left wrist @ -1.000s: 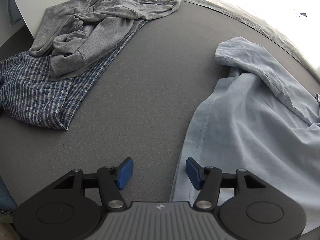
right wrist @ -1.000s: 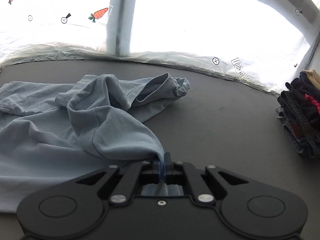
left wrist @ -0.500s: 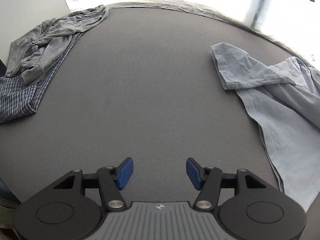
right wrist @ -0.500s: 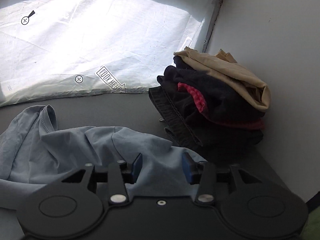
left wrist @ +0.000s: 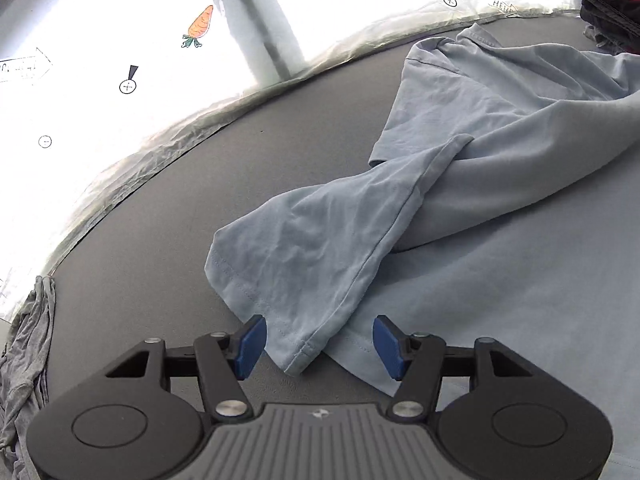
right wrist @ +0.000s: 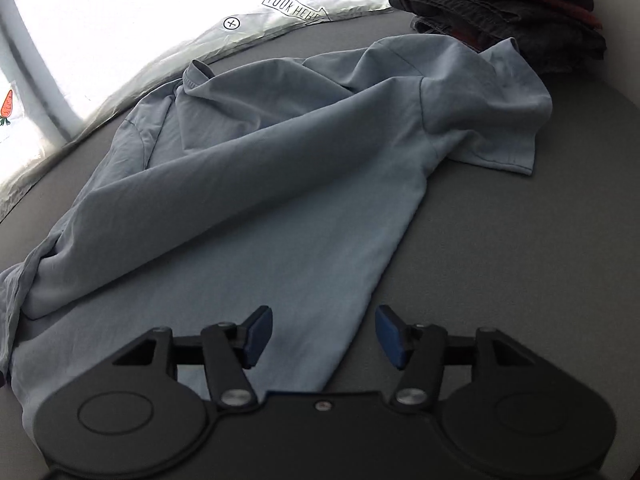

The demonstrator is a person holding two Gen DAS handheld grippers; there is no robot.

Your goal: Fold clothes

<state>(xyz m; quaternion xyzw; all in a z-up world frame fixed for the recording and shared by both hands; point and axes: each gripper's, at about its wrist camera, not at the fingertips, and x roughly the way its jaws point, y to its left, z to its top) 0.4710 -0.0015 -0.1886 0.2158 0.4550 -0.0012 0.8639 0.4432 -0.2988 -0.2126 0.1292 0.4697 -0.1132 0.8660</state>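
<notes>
Where the left wrist camera looks, the left gripper stands open and empty, a corner of the blue shirt just ahead between its pads.

Right view: the right gripper, jaws opening, holds nothing; the shirt's long axis runs away from it toward the dark pile.

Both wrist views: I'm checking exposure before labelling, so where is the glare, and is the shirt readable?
Left wrist view: the plastic-covered window is blown out white; the light blue cotton T-shirt shows sharp wrinkles. Right wrist view: same glare top left, shirt evenly lit, the dark folded clothes pile nearly featureless.
</notes>
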